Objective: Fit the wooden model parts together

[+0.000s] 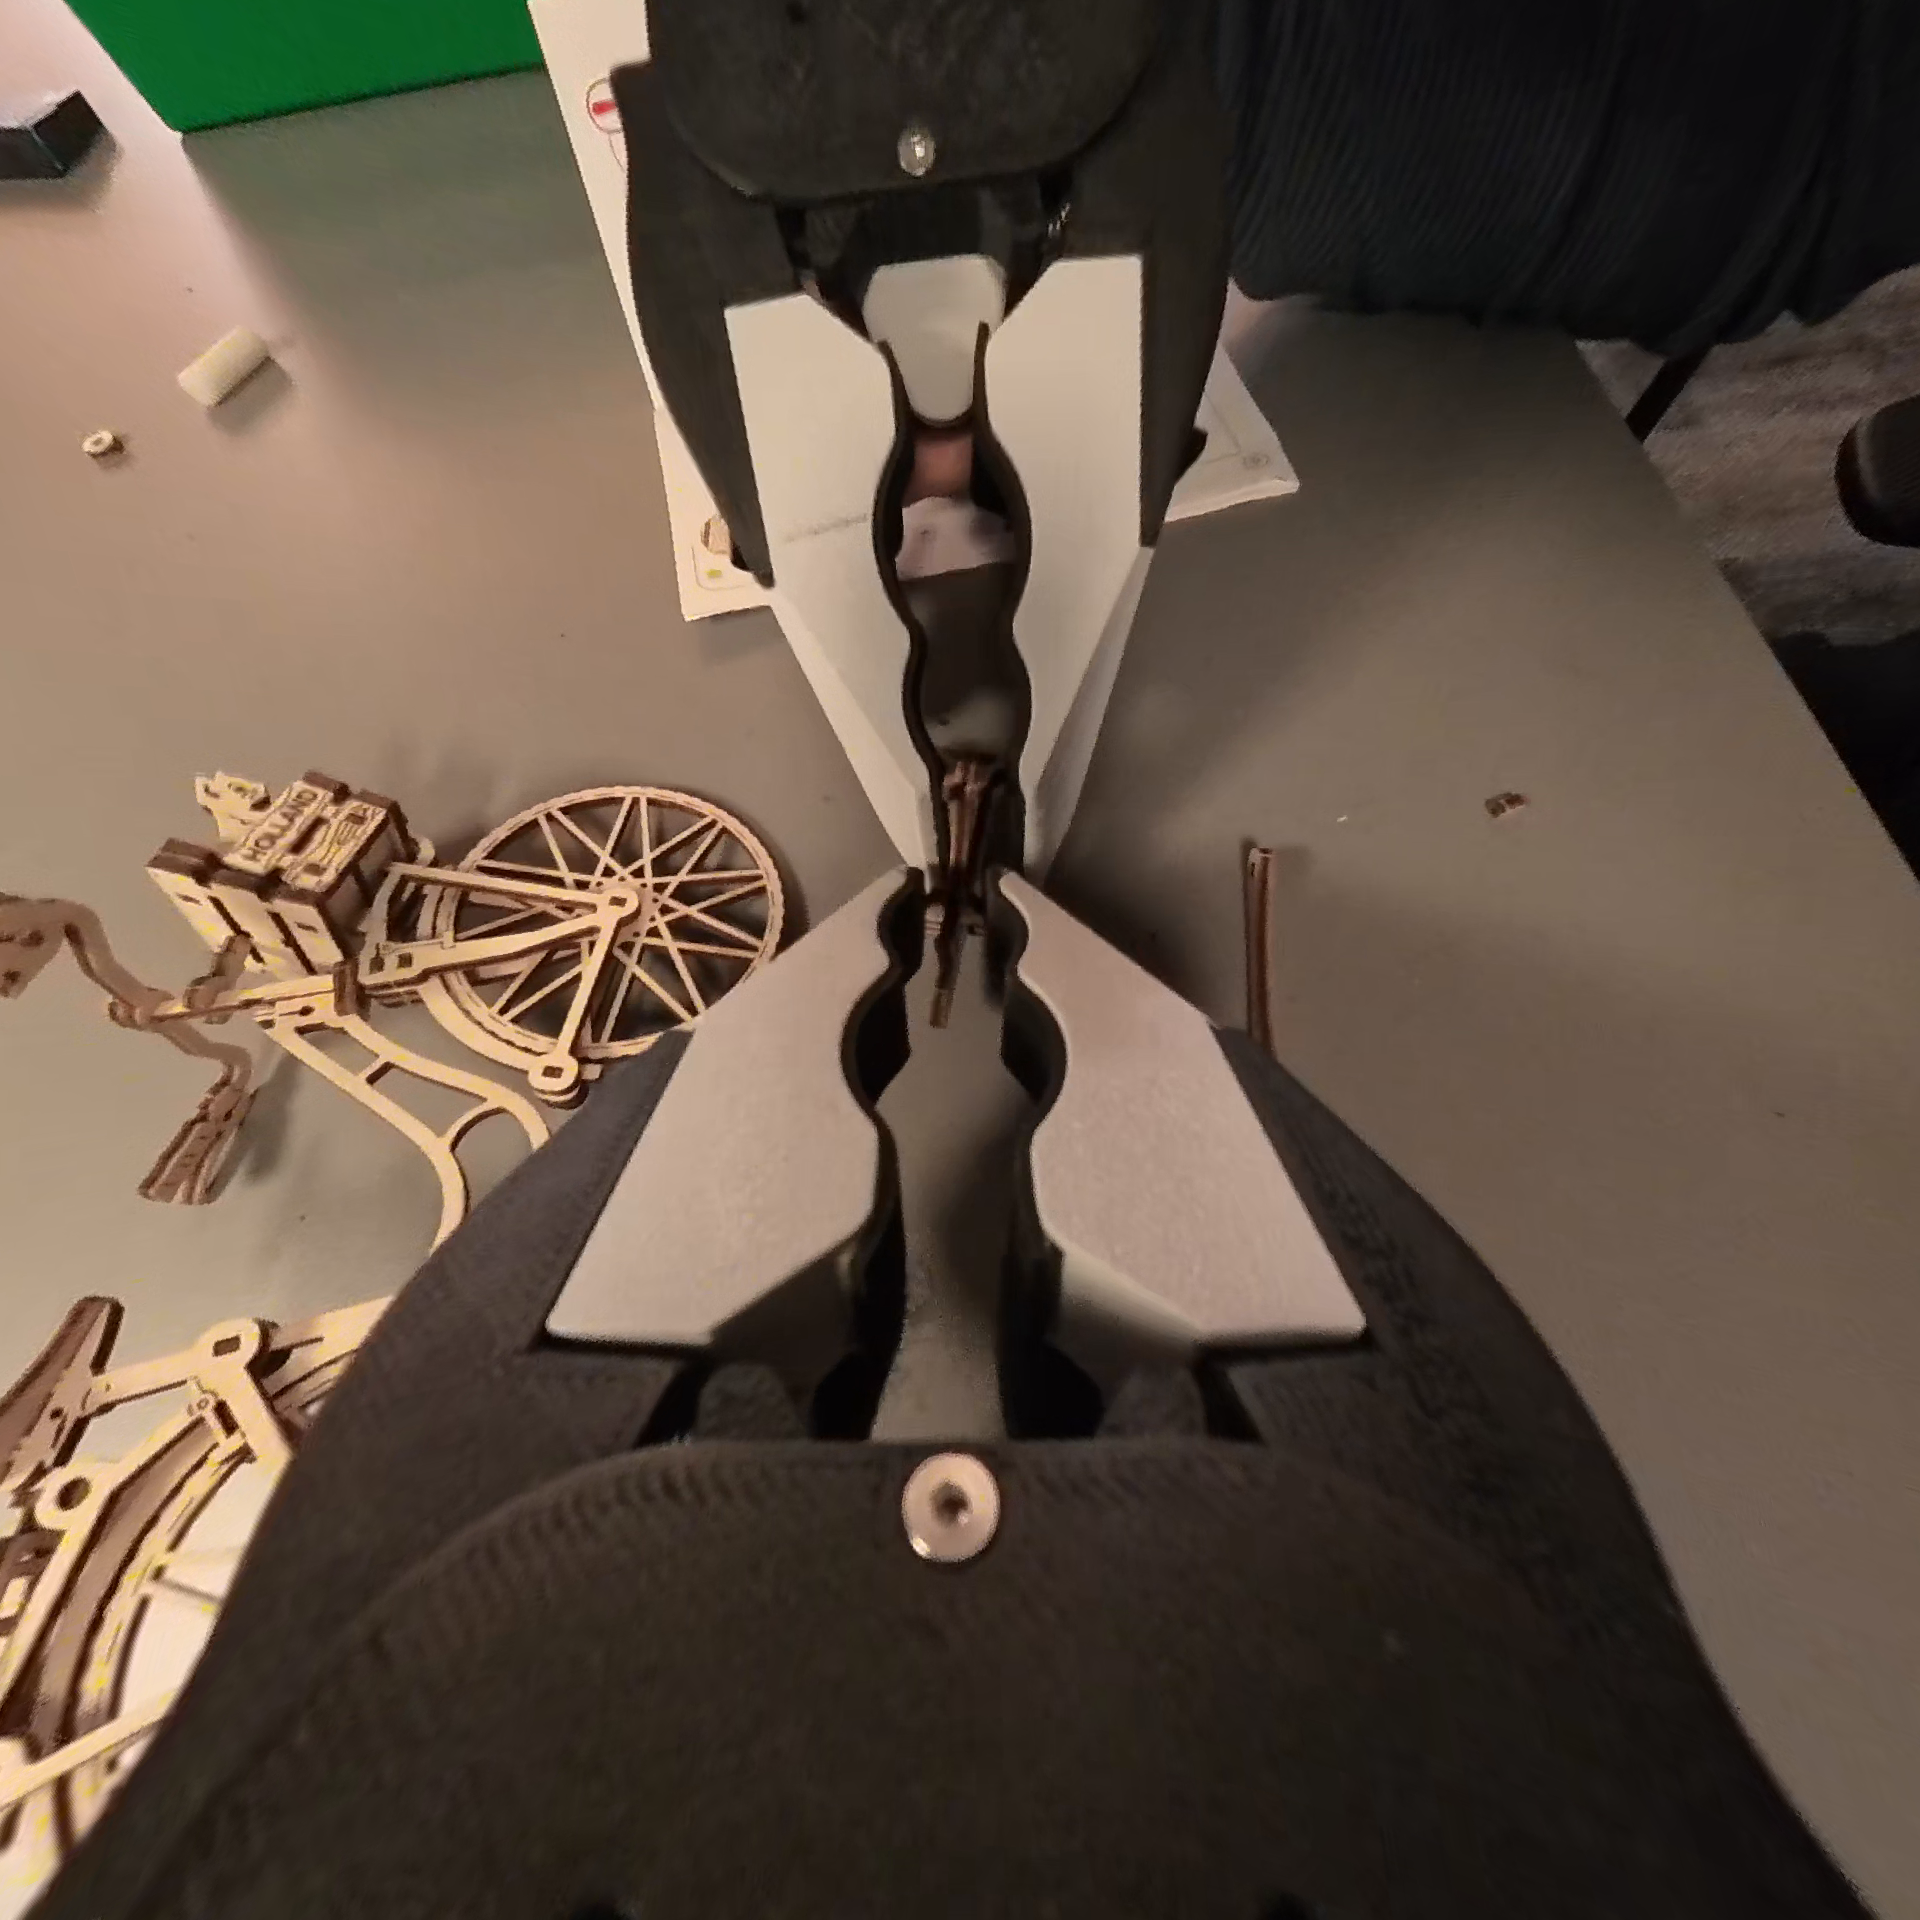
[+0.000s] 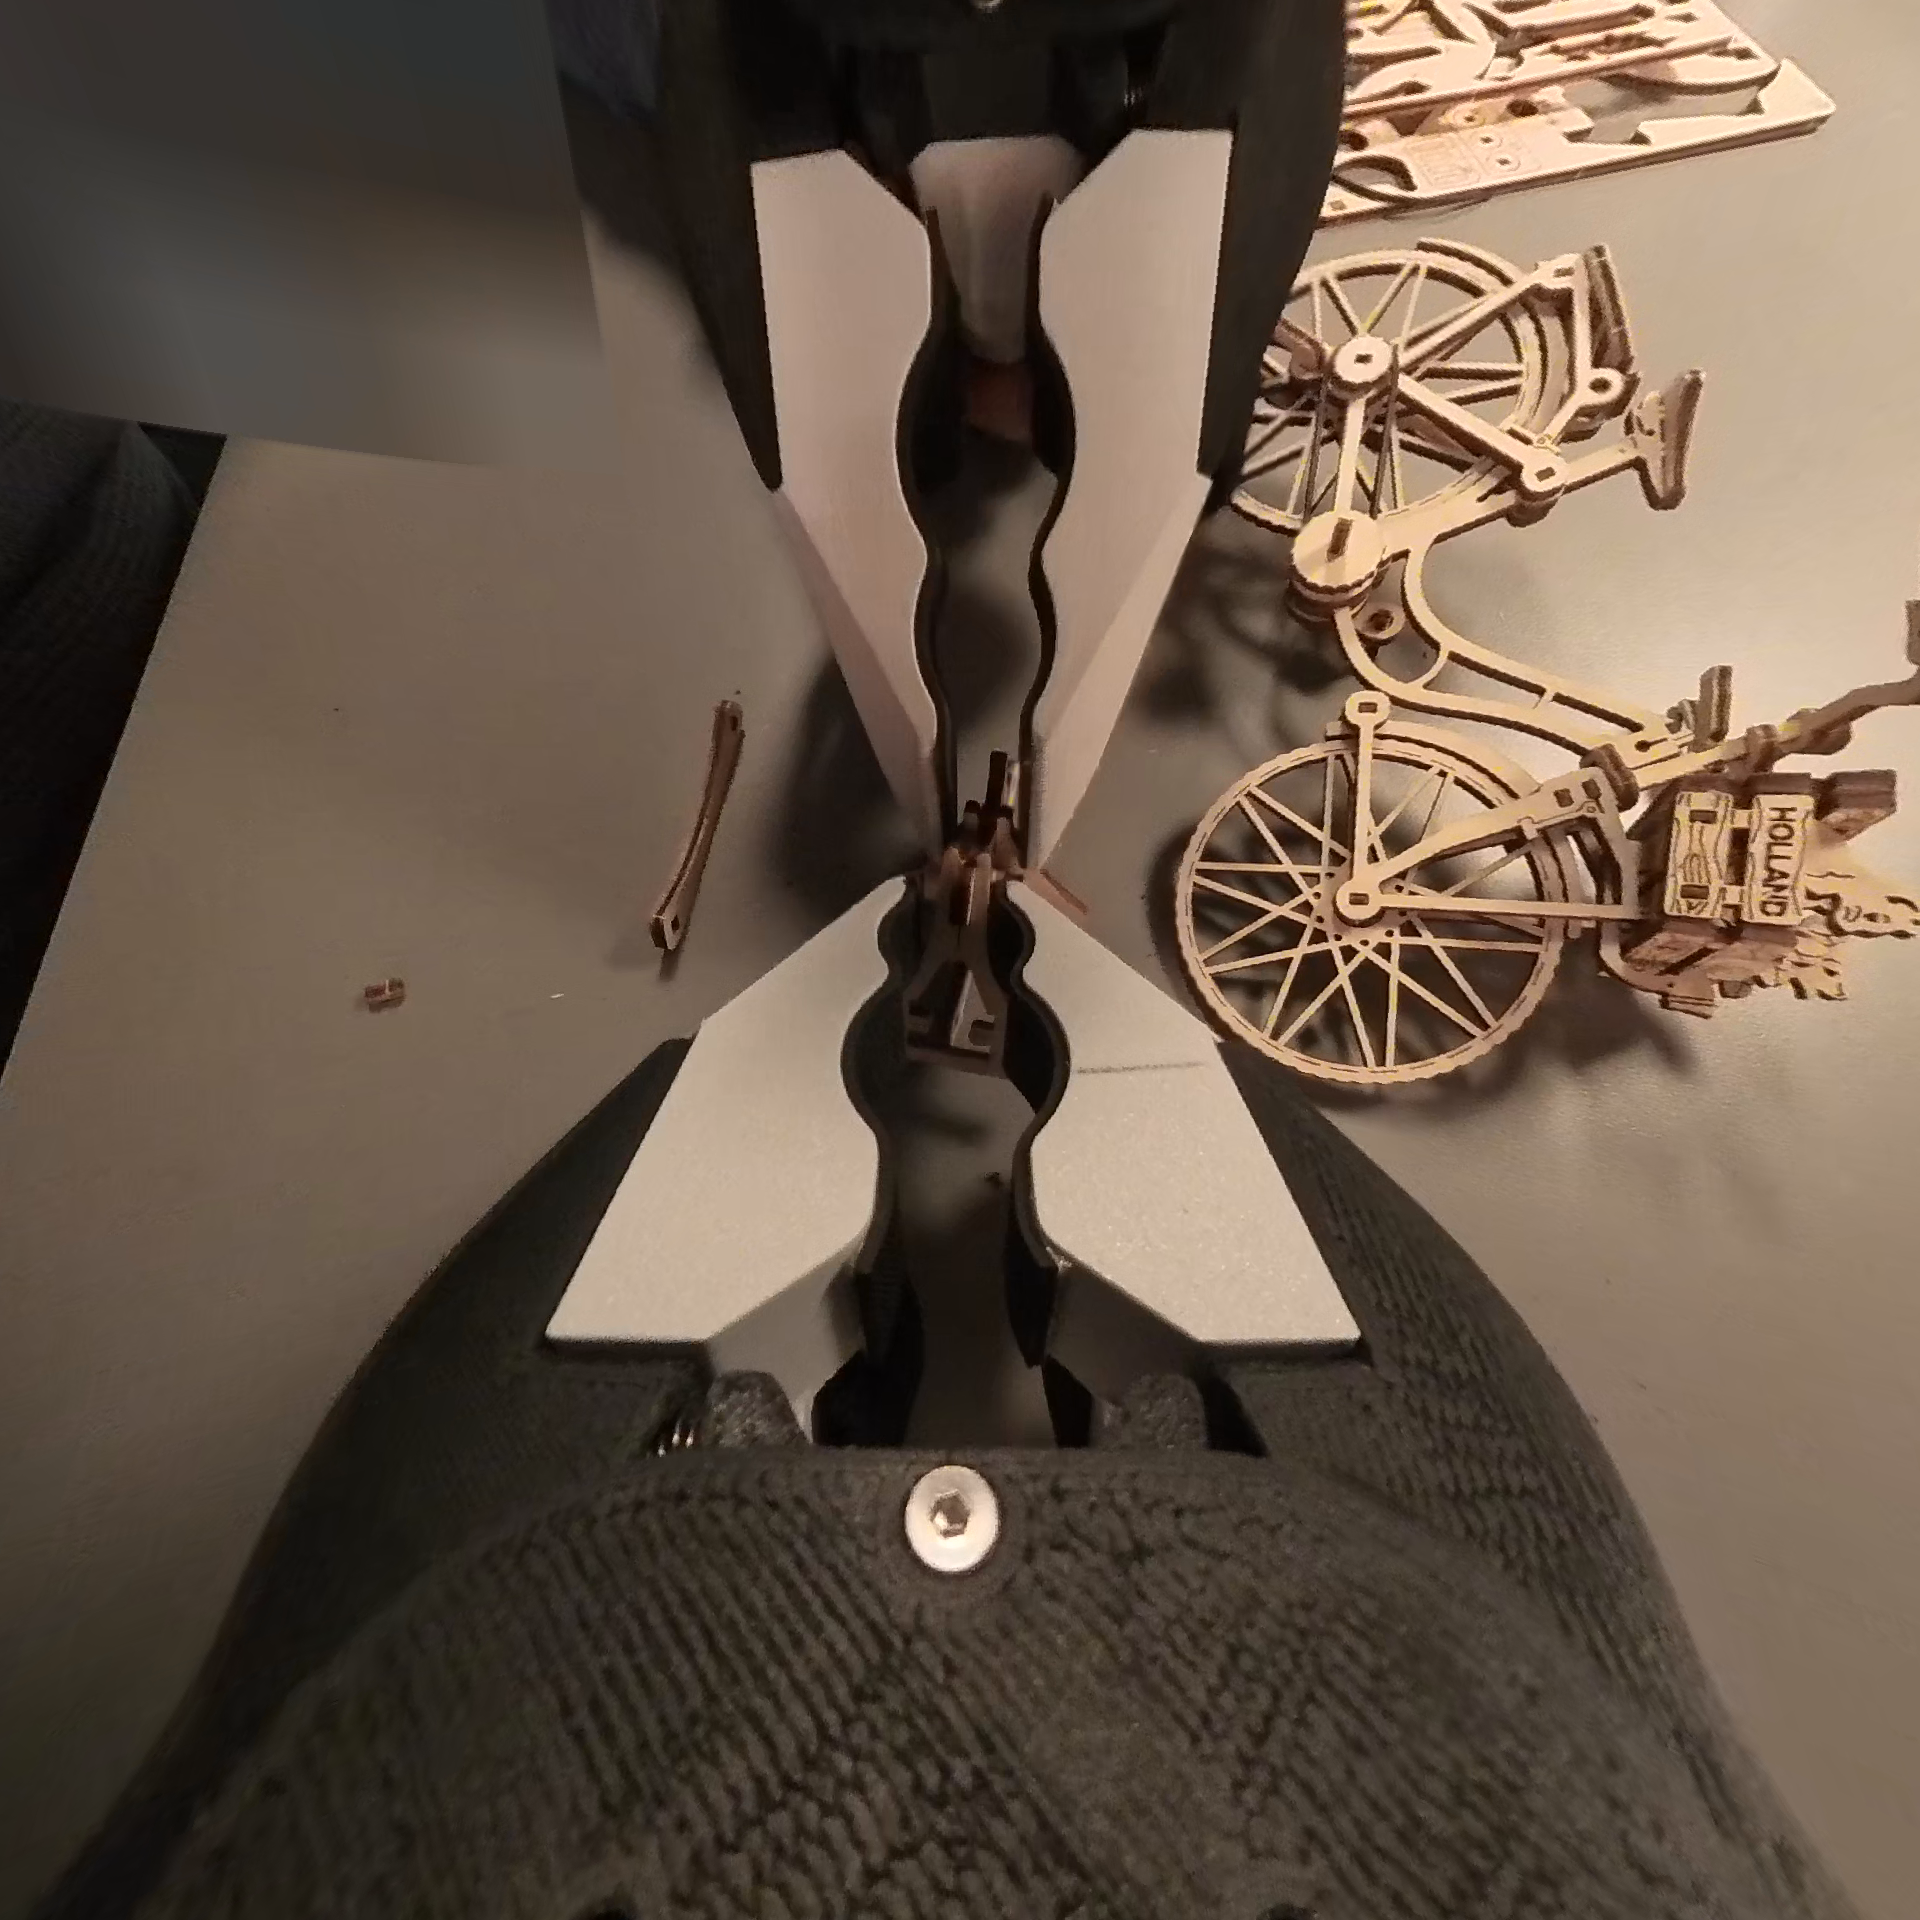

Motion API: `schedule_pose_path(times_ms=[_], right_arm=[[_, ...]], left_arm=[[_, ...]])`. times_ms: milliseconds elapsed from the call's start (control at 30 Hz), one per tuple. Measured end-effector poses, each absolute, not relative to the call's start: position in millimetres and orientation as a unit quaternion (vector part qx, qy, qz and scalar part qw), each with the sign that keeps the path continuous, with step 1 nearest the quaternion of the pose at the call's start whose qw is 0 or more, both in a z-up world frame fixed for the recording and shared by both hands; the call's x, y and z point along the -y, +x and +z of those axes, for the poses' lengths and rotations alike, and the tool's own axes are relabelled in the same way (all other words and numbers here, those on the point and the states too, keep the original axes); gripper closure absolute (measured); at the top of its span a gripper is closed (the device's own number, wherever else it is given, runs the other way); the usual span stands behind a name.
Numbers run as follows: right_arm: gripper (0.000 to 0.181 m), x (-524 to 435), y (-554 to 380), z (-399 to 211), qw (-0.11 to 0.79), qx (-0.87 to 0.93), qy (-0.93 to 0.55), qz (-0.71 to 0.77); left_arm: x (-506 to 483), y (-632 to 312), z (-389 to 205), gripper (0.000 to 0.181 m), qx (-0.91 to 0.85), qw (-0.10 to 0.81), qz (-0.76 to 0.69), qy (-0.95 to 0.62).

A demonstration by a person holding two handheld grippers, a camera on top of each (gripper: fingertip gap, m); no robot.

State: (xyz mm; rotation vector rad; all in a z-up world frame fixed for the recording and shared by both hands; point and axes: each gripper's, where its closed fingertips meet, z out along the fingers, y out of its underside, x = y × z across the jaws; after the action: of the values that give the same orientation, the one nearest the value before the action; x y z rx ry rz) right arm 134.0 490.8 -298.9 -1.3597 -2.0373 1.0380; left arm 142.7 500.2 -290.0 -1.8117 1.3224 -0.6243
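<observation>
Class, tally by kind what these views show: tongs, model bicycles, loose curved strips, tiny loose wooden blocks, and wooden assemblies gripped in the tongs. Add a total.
Tongs: 2, left tongs and right tongs
Model bicycle: 1
Curved strip: 1
Tiny block: 1
Gripped assembly: 1
Total: 6

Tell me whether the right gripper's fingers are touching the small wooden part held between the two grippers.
Touching. In the right wrist view the right gripper has its fingertips closed against the small wooden part, with no gap visible at the tips.
</observation>
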Motion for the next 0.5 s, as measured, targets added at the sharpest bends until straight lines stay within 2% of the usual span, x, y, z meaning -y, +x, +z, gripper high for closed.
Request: schedule_pose_path(times_ms=[500], right_arm=[[0.170, -482, 132, -302, 0.235, 0.762, -0.477, 0.370]], left_arm=[[-490, 138, -290, 0.173, -0.557, 0.355, -0.194, -0.726]])
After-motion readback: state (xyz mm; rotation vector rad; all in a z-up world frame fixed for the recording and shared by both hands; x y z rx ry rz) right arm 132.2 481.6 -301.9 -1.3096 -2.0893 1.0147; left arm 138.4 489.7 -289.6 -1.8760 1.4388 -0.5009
